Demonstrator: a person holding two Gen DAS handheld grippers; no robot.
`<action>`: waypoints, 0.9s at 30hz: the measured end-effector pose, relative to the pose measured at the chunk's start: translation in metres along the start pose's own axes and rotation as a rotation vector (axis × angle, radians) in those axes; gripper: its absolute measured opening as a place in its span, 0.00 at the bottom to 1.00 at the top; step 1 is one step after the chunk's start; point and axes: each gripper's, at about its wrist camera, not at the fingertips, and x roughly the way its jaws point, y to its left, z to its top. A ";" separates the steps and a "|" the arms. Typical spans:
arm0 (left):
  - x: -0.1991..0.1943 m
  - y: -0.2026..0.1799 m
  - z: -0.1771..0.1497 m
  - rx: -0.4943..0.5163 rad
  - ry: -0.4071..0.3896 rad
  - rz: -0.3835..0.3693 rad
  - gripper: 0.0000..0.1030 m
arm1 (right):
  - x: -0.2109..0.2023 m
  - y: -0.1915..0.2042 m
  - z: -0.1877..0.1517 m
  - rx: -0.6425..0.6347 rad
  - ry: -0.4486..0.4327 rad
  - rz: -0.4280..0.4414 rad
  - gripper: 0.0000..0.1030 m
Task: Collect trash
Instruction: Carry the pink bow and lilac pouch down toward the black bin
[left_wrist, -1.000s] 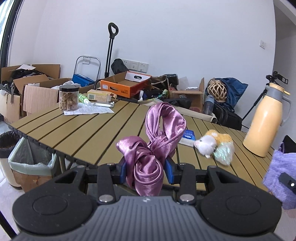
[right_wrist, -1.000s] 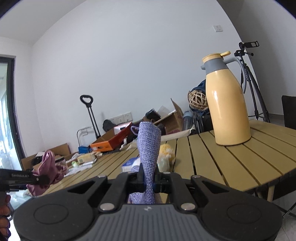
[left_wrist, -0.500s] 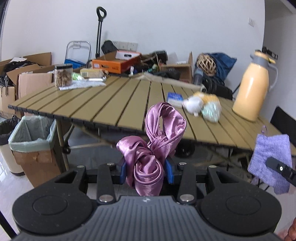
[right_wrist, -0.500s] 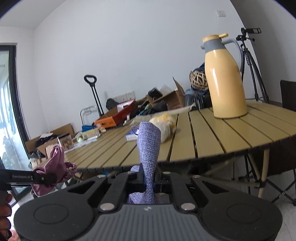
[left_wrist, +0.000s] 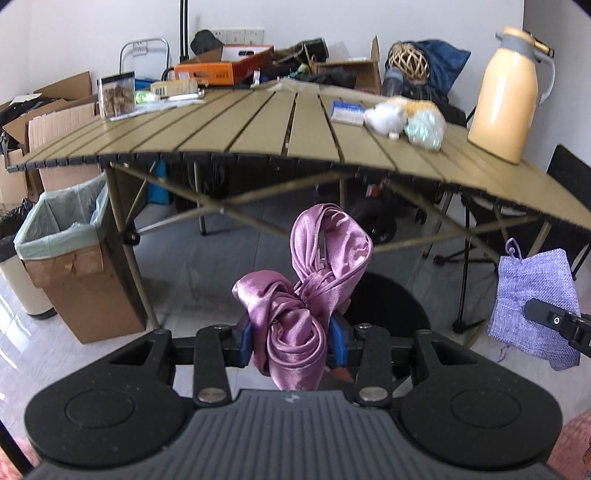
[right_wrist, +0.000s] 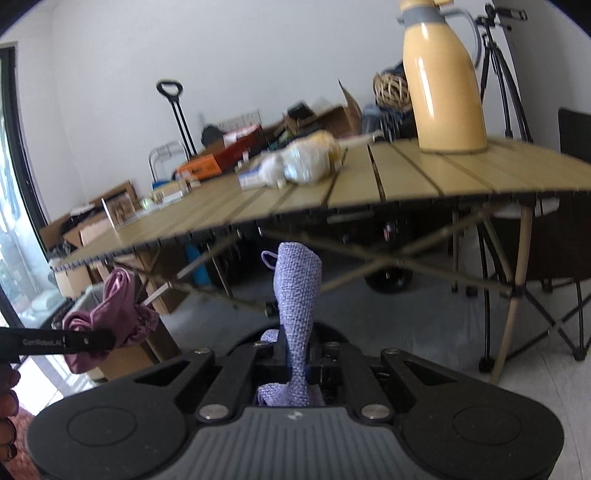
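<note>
Reading "GenRobot.AI" on left gripper (right_wrist: 110, 338) arm. Pinching pink satin cloth (left_wrist: 295, 314) w/ fingers part open; right gripper (right_wrist: 297, 365) fingers clamping tight on purple woven pouch (right_wrist: 295, 295). Both now sitting below surface (left_wrist: 258, 125) front edge vs. above it 1 s ago.

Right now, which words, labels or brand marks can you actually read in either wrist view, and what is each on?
"GenRobot.AI": on the black finger of the left gripper, seen in the right wrist view.
Dark print on the orange cardboard box: too blurred to read.
Blue and white packet on the slatted wooden table: print too small.
Small logo on each gripper's grey body: unreadable.
</note>
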 end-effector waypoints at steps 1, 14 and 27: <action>0.002 0.001 -0.003 0.005 0.007 0.004 0.39 | 0.002 -0.001 -0.004 0.002 0.017 -0.004 0.06; 0.036 0.016 -0.027 0.017 0.147 0.017 0.38 | 0.030 -0.008 -0.040 0.028 0.171 -0.044 0.06; 0.069 0.031 -0.040 -0.039 0.321 0.032 0.38 | 0.057 -0.018 -0.053 0.079 0.283 -0.075 0.06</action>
